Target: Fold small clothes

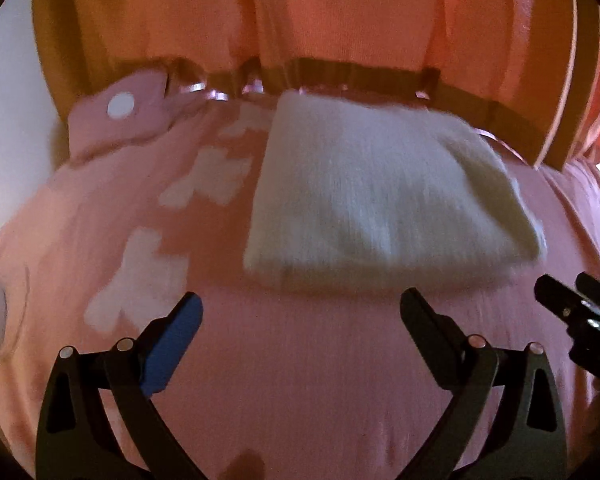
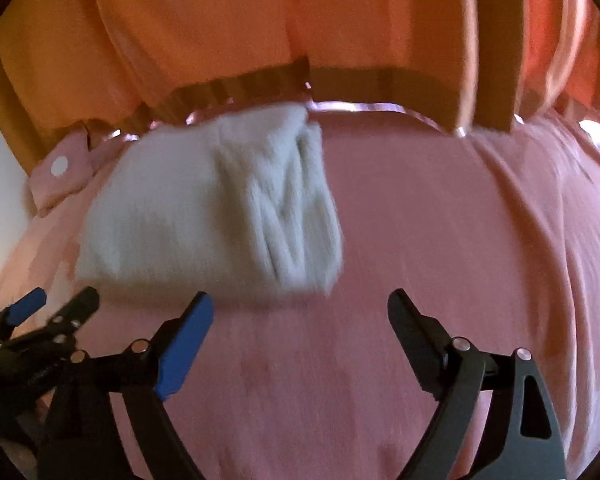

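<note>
no readable text, label or number on anything in either view

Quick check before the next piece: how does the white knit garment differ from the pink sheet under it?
The white knit garment is fluffy and cable-patterned; the pink sheet is thin and smooth, with pale patches on one side. The garment is folded into a compact rectangle; the sheet lies spread out with long, shallow wrinkles. The garment covers only a small area near the orange curtain; the sheet fills the whole surface. Both lie flat, touched by neither gripper.
</note>
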`<action>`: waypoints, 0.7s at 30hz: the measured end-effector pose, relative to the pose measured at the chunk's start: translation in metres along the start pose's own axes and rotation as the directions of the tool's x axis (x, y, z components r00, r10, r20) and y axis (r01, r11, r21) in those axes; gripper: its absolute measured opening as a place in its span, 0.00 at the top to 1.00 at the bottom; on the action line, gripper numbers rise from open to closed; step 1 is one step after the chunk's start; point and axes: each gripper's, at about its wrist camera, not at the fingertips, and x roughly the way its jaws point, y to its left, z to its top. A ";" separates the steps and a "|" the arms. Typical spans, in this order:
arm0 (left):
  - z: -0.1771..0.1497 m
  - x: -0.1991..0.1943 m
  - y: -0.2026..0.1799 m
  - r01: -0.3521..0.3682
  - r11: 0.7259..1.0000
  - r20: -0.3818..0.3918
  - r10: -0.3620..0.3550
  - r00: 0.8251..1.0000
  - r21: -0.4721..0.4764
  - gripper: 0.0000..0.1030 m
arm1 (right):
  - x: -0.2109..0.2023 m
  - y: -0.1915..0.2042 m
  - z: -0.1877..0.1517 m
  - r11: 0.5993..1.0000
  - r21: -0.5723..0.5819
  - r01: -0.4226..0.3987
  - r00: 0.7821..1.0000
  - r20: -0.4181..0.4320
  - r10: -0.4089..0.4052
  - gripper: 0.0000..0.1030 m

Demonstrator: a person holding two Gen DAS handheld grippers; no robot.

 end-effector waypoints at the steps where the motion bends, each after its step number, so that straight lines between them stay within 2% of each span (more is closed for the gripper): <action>1: -0.010 0.000 0.003 0.000 1.000 -0.015 0.000 1.000 -0.005 0.06 | 0.001 -0.002 -0.009 1.000 0.006 0.013 1.000 -0.015 -0.013 0.16; 6: -0.042 0.008 0.014 -0.018 0.998 -0.107 0.012 0.994 -0.056 0.06 | 0.008 0.000 -0.037 0.998 -0.001 0.057 0.997 -0.047 -0.057 0.16; 11: -0.045 0.004 0.013 -0.033 0.997 -0.055 0.029 0.998 -0.069 0.06 | 0.005 0.011 -0.037 0.997 -0.031 0.066 0.998 0.011 -0.066 0.16; 21: -0.049 0.013 0.004 -0.026 0.998 -0.061 0.022 0.998 -0.050 0.06 | 0.012 0.029 -0.045 0.993 -0.094 0.069 0.997 0.038 -0.065 0.16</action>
